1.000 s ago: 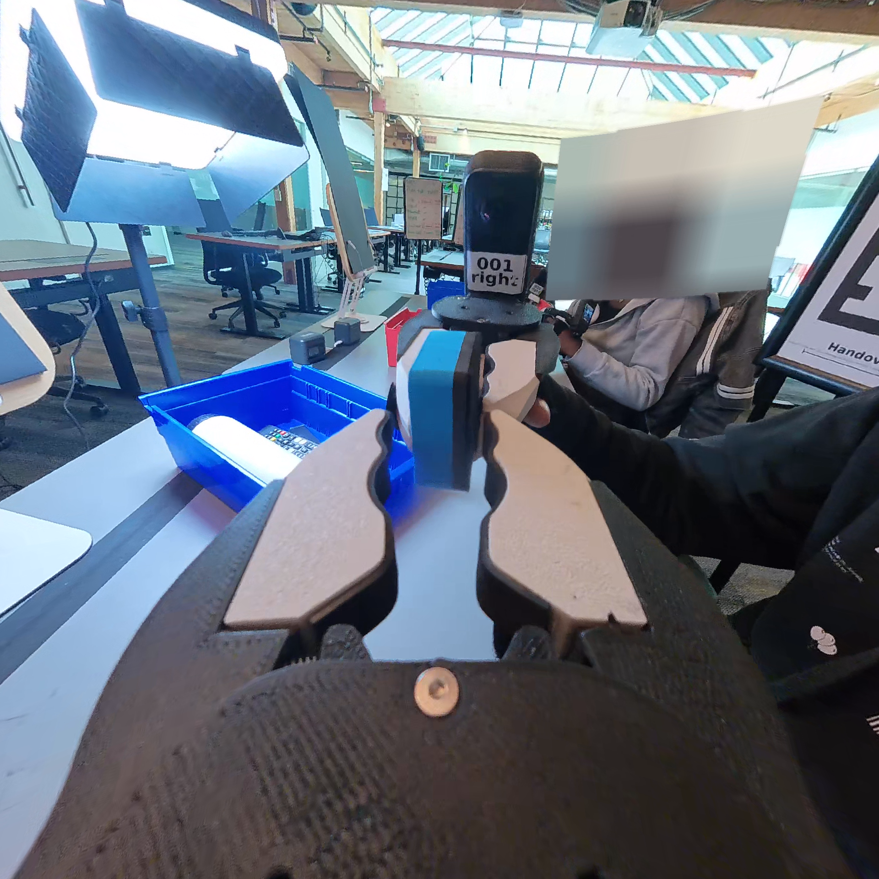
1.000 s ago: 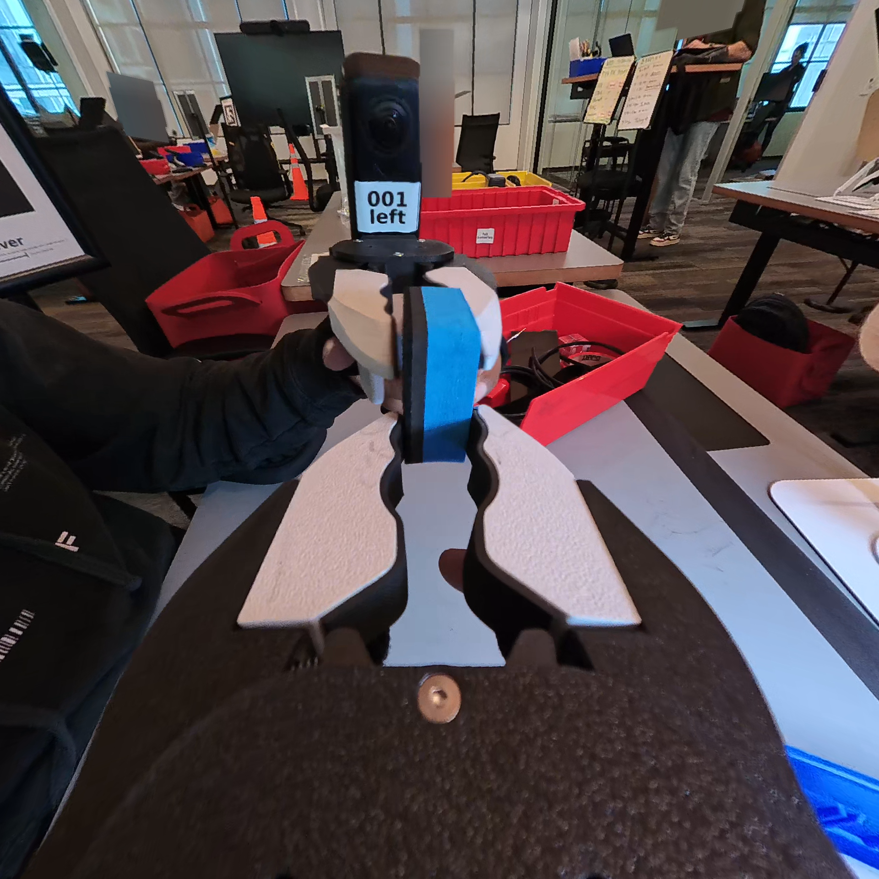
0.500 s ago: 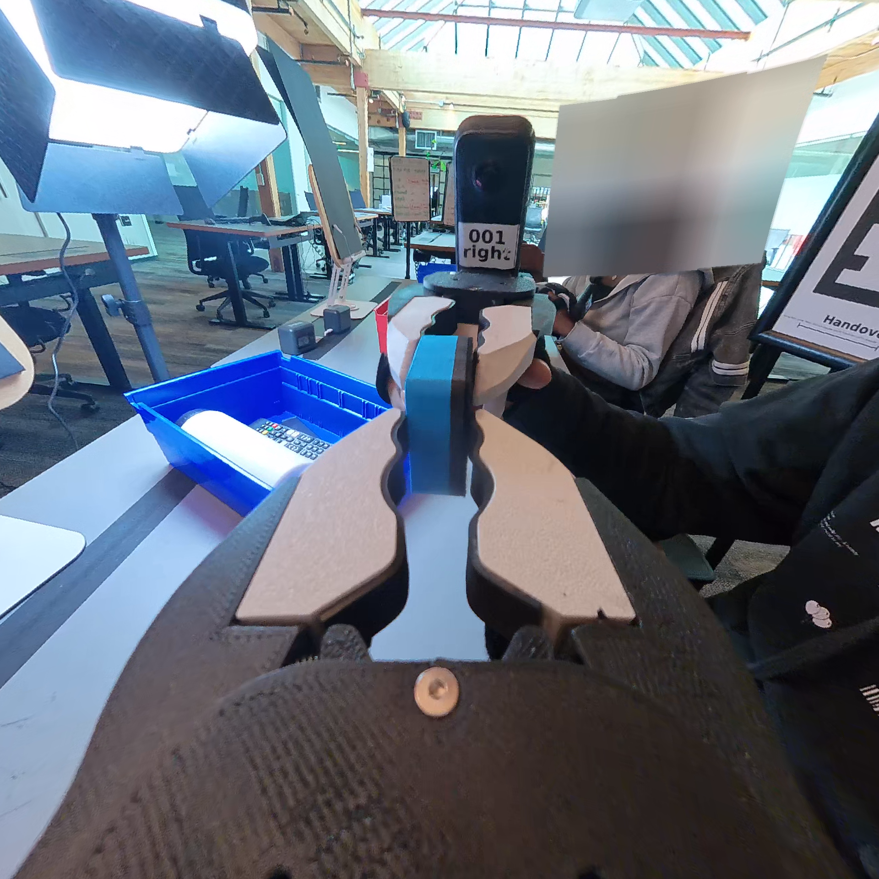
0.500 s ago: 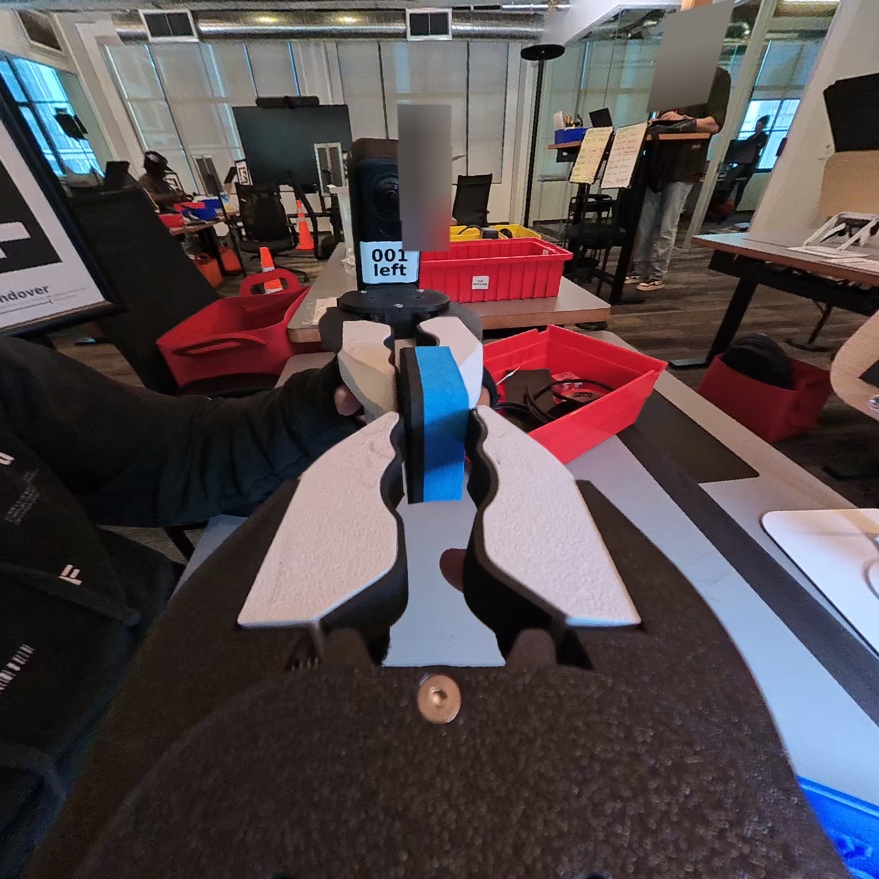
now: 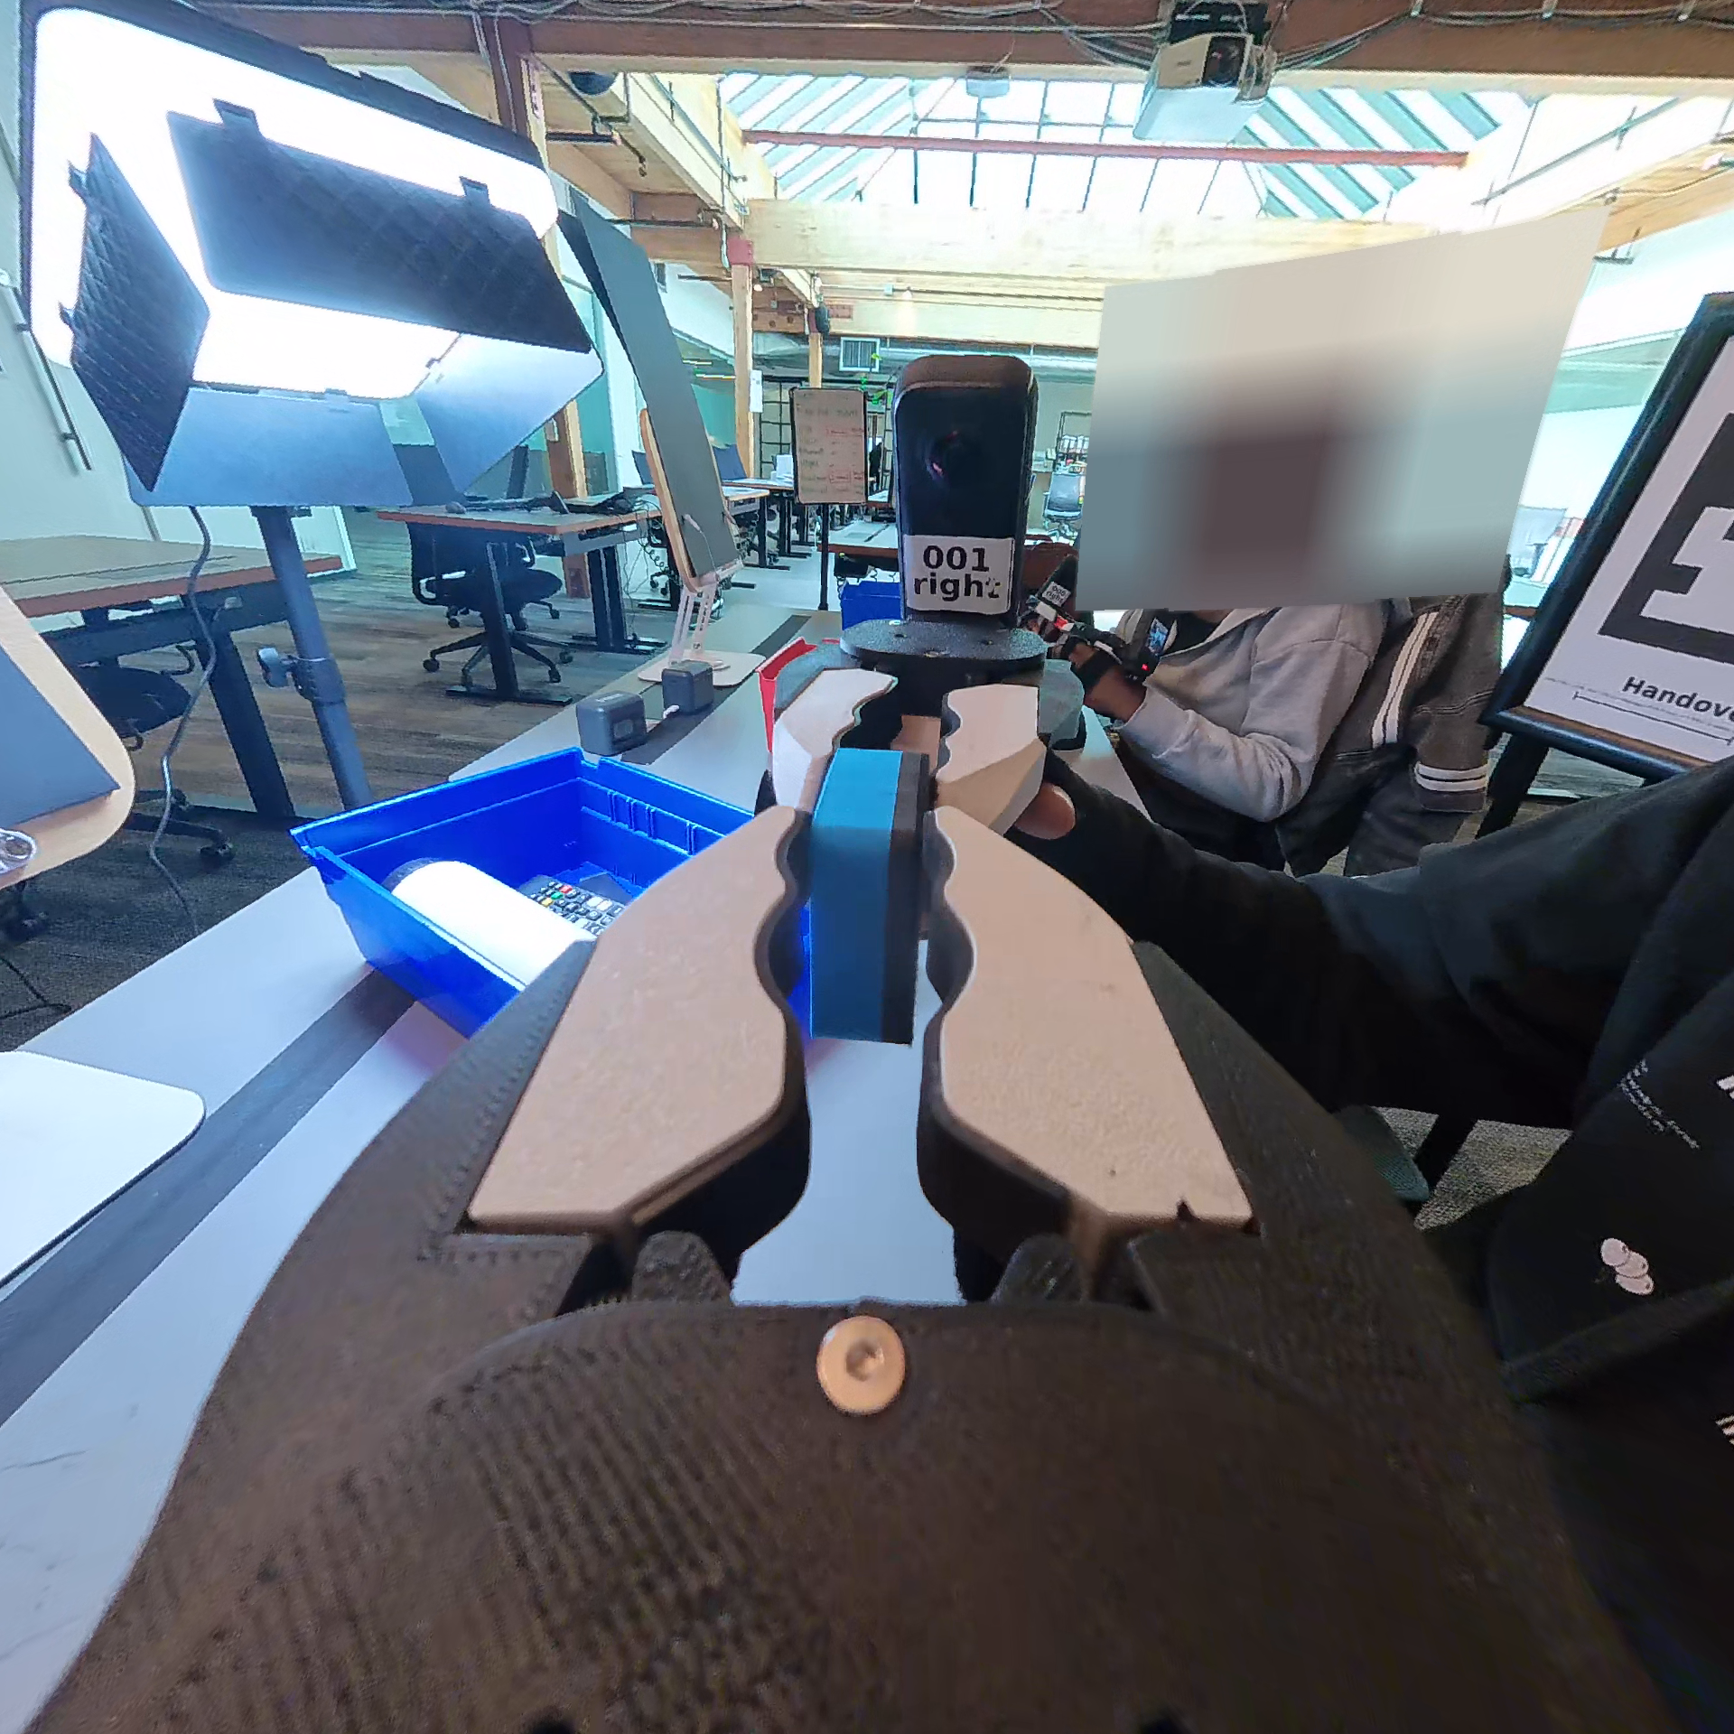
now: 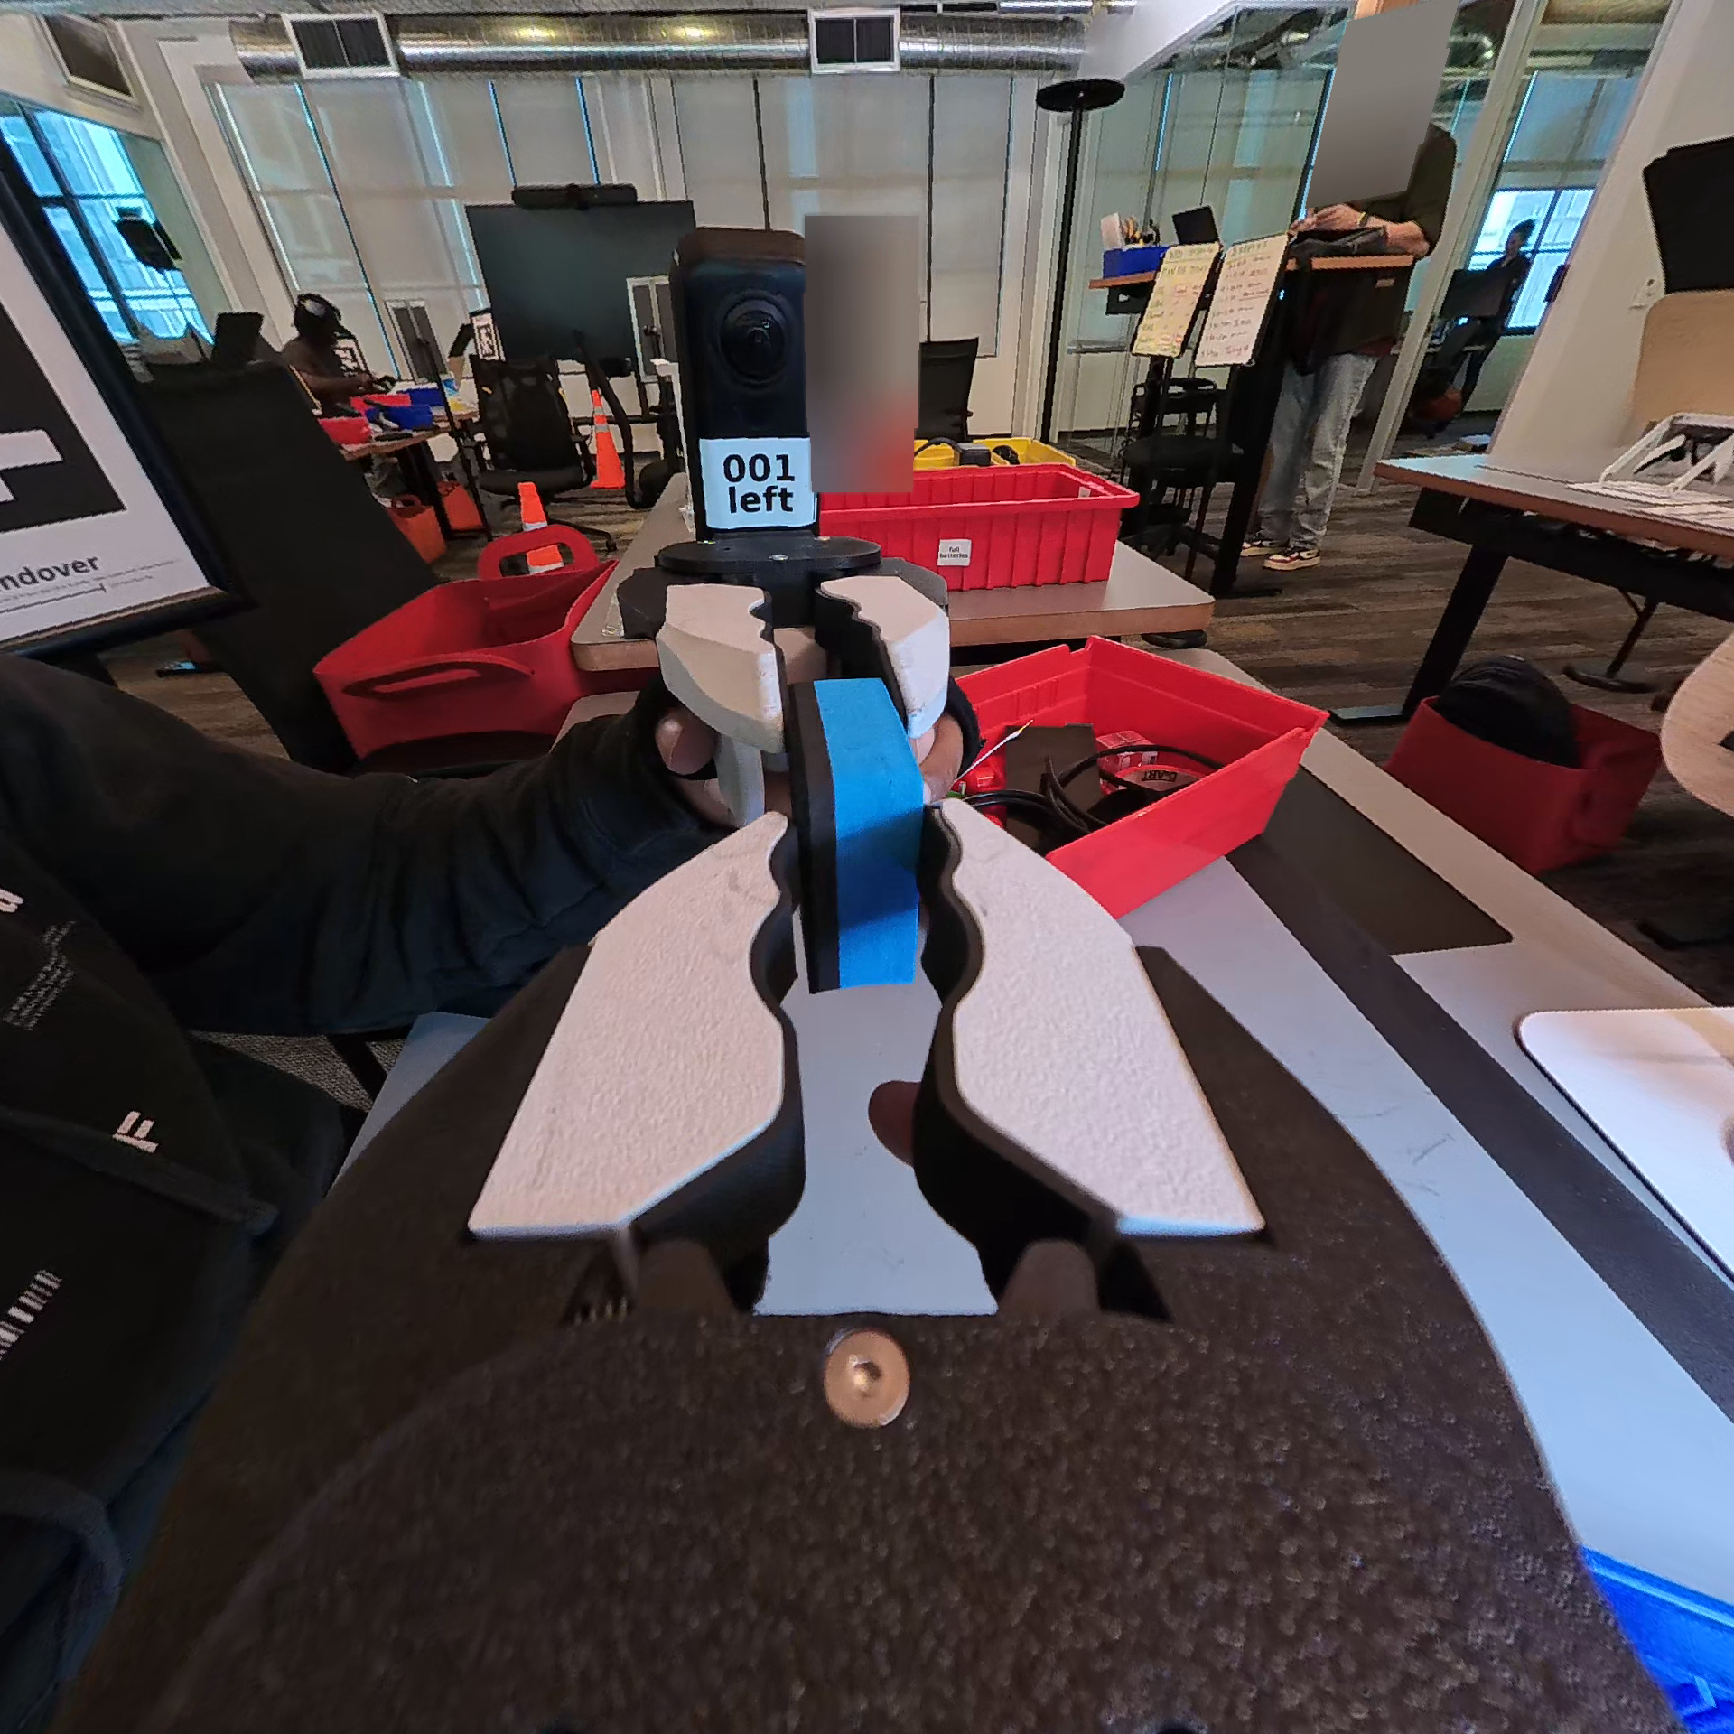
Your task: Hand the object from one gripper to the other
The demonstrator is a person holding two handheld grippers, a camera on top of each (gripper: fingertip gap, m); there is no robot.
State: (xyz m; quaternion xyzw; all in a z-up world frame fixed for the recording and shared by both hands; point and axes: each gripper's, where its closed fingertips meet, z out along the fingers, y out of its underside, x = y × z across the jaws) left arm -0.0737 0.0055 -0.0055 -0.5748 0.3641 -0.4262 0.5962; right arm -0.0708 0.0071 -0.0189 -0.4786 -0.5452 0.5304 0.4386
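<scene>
Block (image 5: 861, 924): blue-and-black foam, upright, in mid-air over the table (image 5: 235, 1013)
Left gripper (image 5: 863, 882): clamped on block
Right gripper (image 6: 859, 887): clamped on block too; facing left
Advice: one gripper should release only while the other stays firm; no twisting
</scene>
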